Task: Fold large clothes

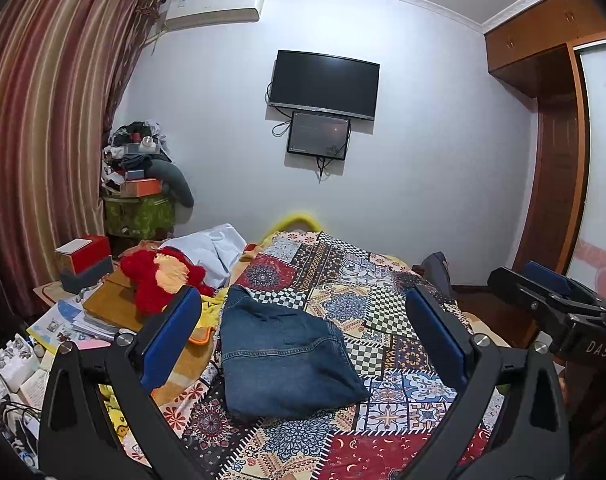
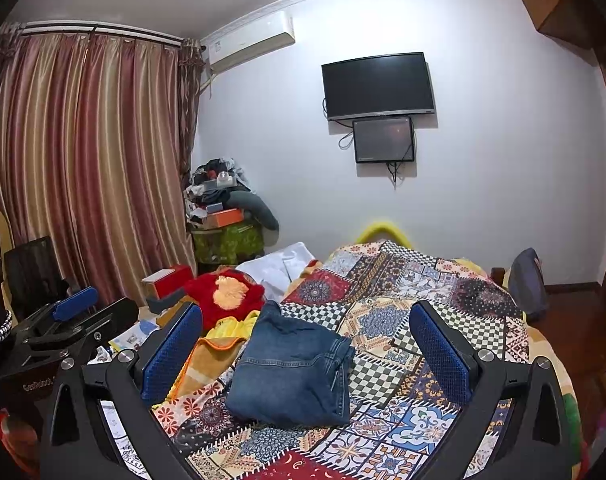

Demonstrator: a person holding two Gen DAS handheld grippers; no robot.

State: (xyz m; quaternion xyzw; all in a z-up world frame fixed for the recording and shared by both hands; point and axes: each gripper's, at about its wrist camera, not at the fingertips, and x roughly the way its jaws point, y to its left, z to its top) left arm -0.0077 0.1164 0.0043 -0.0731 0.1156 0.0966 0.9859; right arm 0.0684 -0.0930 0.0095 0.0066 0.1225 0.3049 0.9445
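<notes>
A pair of blue denim jeans (image 1: 287,356) lies folded into a compact bundle on the patchwork bedspread (image 1: 383,296). It also shows in the right wrist view (image 2: 295,368). My left gripper (image 1: 303,336) is open and empty, held above and in front of the jeans, with its blue pads (image 1: 171,340) wide apart. My right gripper (image 2: 303,344) is also open and empty, raised over the jeans. The right gripper shows at the right edge of the left wrist view (image 1: 551,296). The left gripper shows at the left of the right wrist view (image 2: 75,320).
A red plush toy (image 1: 159,276) and white cloth (image 1: 211,252) lie at the bed's far left. Books, papers and a red box (image 1: 85,256) crowd the left side. A cluttered stand (image 1: 139,184) stands by the curtain. A wooden wardrobe (image 1: 555,152) is on the right.
</notes>
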